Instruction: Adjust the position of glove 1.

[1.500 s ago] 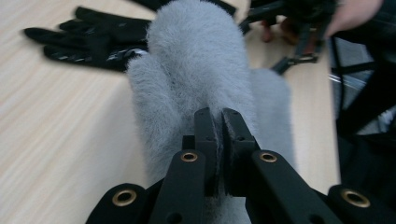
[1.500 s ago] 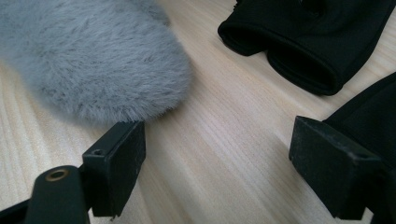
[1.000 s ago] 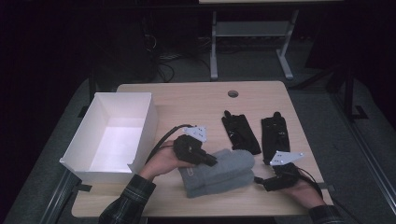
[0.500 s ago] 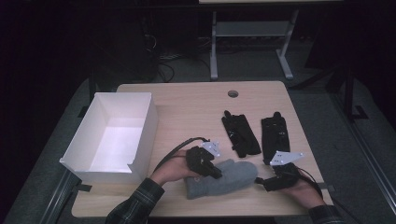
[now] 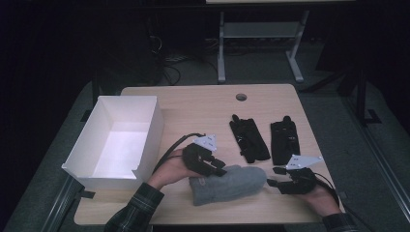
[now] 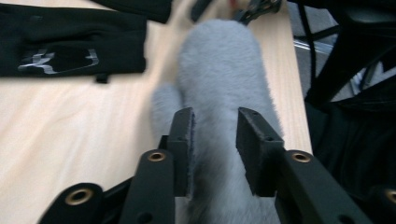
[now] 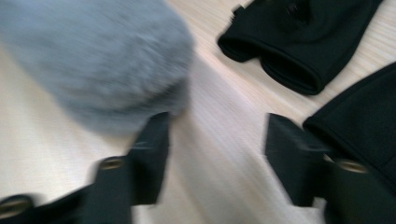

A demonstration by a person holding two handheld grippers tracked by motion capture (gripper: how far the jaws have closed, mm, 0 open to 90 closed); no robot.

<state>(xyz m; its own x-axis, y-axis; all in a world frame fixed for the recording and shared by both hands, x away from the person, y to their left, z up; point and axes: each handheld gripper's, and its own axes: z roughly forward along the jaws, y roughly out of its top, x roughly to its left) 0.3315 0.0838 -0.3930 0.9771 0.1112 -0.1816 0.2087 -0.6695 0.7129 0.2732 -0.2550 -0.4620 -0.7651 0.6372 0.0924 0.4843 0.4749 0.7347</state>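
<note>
High view had the grey mitten (image 5: 227,184) lying near the table's (image 5: 193,104) near edge, its long axis running left to right, cuff end at the left under my left claw (image 5: 217,169), rounded tip at the right toward my right claw (image 5: 273,182). Left gripper view looked along that axis: my jaws had just been opening, a gap showed between the pads and the mitten (image 6: 224,93) lay below and between them; I could not tell whether they were touching the fleece. Right gripper view showed my right claw (image 7: 215,154) with its jaws just closing in but parted over bare wood, the mitten's tip (image 7: 93,60) just beside one jaw, not between them. So the left claw was the nearer, sitting right on the mitten; the right stood just off its tip.

Two black gloves (image 5: 249,140) (image 5: 285,140) lay farther off, right of centre, close to the right claw. A white box (image 5: 145,140) stood open at the left, with bare table between it and the mitten. I judged the near edge left little room; leftward was free.
</note>
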